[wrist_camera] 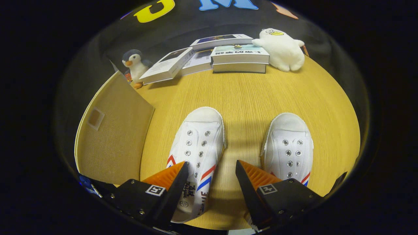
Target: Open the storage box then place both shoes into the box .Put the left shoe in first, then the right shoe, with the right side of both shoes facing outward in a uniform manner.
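Observation:
Two white canvas shoes stand side by side on the wooden table [248, 94], toes pointing away from me. The left shoe [197, 143] has red and blue stripes on its side and lies partly under one finger, with its inner edge reaching into the gap. The right shoe [289, 147] lies just ahead of the other finger. My gripper [212, 169] is open and hovers above the shoes' rear halves, holding nothing. The storage box [111, 137] stands to the left of the left shoe, with a tan fabric panel facing me.
Several books [225, 54] lie stacked at the far side of the table. A penguin plush [134, 65] sits behind the box, and a white plush [284, 49] rests to the right of the books. The table's rounded edge curves close on the right.

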A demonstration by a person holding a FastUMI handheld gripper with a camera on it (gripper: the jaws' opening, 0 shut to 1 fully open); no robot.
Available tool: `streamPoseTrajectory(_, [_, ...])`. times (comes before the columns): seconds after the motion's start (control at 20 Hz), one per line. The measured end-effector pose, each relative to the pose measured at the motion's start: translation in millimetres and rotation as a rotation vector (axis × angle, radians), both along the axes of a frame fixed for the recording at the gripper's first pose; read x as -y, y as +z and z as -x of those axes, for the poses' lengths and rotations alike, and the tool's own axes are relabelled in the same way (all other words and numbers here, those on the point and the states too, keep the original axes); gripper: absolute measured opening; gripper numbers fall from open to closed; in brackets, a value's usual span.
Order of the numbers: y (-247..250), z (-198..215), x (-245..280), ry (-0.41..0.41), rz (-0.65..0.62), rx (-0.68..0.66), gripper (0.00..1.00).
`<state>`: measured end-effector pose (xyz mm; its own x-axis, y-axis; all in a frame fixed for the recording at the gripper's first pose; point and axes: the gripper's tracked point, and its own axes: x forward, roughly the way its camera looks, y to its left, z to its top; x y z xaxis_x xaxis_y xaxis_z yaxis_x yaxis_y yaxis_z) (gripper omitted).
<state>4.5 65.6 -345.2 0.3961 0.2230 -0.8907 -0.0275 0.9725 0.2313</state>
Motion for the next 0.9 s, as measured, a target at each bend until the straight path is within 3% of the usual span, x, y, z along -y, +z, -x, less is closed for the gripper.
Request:
streamPoseTrajectory(0.05, [-2.0, 0.1, -0.5, -0.013, -0.013, -0.011, 0.78])
streamPoseTrajectory(0.2, [-0.8, 2.2, -9.6, -0.053, -0.098, -0.04, 0.74])
streamPoseTrajectory(0.25, [0.1, 2.6, -10.6, -0.073, -0.11, -0.049, 0.53])
streamPoseTrajectory(0.4, [4.0, 4.6, -10.3, -0.086, -0.109, -0.067, 0.39])
streamPoseTrajectory(0.45, [4.1, 5.7, 3.2, -0.127, -0.062, -0.071, 0.38])
streamPoseTrajectory(0.5, [-4.4, 4.5, -1.1, -0.159, -0.084, -0.103, 0.04])
streamPoseTrajectory(0.9, [37.4, 3.4, -7.8, -0.189, -0.139, -0.101, 0.04])
